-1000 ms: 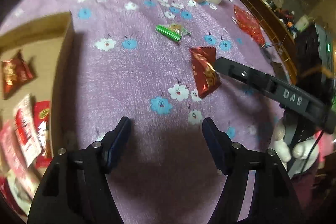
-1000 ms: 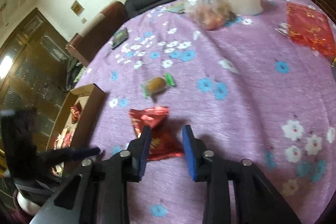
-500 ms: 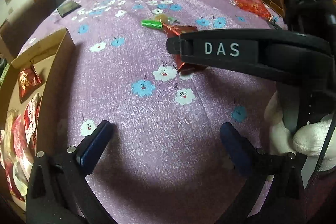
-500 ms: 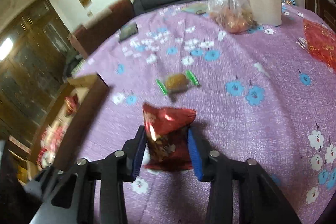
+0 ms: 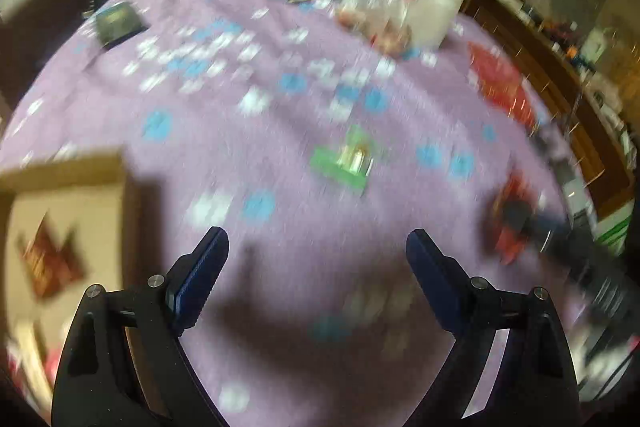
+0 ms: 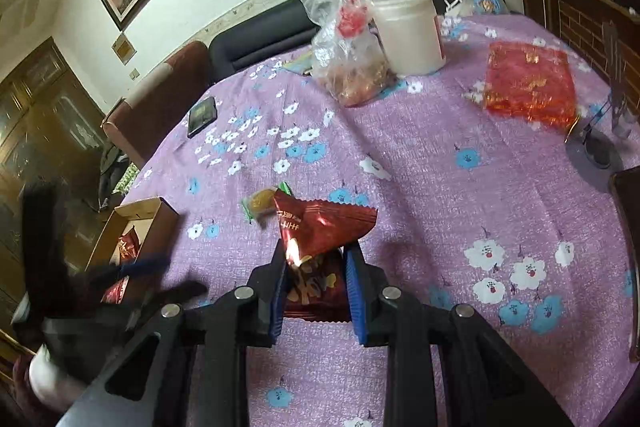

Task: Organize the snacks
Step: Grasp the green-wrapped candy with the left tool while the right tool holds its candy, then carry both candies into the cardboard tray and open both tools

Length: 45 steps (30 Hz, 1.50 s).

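At the left edge sits the cardboard box (image 6: 138, 223) with red packets inside. Beside it the left gripper (image 5: 316, 247) hangs over the purple flowered table (image 6: 420, 187) with its jaws spread wide and nothing between them; they have just narrowed slightly. Ahead lies what seems, through the blur, a green-wrapped candy (image 5: 346, 161). Further right, the right gripper (image 6: 316, 259) has just been closing and pinches a red snack packet (image 6: 320, 227), lifted clear of the cloth.
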### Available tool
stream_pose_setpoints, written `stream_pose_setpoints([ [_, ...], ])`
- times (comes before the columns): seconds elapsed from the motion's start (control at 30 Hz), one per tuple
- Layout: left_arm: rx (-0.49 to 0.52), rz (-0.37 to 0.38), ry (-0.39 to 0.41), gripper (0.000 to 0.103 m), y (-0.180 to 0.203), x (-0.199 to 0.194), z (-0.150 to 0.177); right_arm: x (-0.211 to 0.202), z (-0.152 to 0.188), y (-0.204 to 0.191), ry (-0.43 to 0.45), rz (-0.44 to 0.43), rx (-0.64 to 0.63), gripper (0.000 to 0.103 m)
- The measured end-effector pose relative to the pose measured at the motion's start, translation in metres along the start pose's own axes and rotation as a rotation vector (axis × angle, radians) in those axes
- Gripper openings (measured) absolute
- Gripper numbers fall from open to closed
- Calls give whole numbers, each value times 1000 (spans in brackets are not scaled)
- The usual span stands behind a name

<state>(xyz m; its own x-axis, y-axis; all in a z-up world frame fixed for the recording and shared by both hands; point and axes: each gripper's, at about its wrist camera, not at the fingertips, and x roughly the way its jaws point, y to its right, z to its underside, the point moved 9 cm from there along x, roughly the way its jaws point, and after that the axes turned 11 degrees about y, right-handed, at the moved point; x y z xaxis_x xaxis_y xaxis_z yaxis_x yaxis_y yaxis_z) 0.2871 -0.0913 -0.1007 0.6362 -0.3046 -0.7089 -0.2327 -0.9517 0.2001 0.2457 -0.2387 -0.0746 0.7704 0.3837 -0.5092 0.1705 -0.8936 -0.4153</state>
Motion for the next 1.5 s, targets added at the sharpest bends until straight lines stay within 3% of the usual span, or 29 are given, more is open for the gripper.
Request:
stream_pose_setpoints([
  [0.1,87,-20,49,91,14,23,-22,9,4,11,-39,6,43,29],
  [0.2,218,-58,42,91,28,46,-25,13,5,16,-47,11,63,29],
  [0.3,285,-53,-19,63,35,68,-14,16,7,17,-52,16,66,29],
  [0.33,276,-37,-2,57,36,67,-17,17,7,17,-54,18,64,29],
  [0.37,266,-20,-13,42,37,66,-17,17,8,18,-56,19,62,29],
  [0.4,255,-19,-18,39,36,64,-18,18,8,18,-57,20,62,29],
  [0.47,267,-57,-3,39,31,58,-21,20,9,18,-61,24,61,29],
  [0.6,229,-25,36,39,31,32,-24,18,7,15,-49,13,61,29],
  [0.83,170,45,99,38,47,-20,-7,9,3,7,-16,-19,56,29],
  [0.93,104,112,108,38,50,-39,1,3,-1,4,-1,-40,70,29],
  [1.1,16,160,164,38,53,-84,17,1,-1,-3,8,-57,59,29],
  [1.27,45,53,239,39,41,-124,36,-2,-1,-13,23,-76,38,29],
  [1.5,-11,-26,257,39,9,-149,63,-4,1,-28,33,-84,-4,29],
])
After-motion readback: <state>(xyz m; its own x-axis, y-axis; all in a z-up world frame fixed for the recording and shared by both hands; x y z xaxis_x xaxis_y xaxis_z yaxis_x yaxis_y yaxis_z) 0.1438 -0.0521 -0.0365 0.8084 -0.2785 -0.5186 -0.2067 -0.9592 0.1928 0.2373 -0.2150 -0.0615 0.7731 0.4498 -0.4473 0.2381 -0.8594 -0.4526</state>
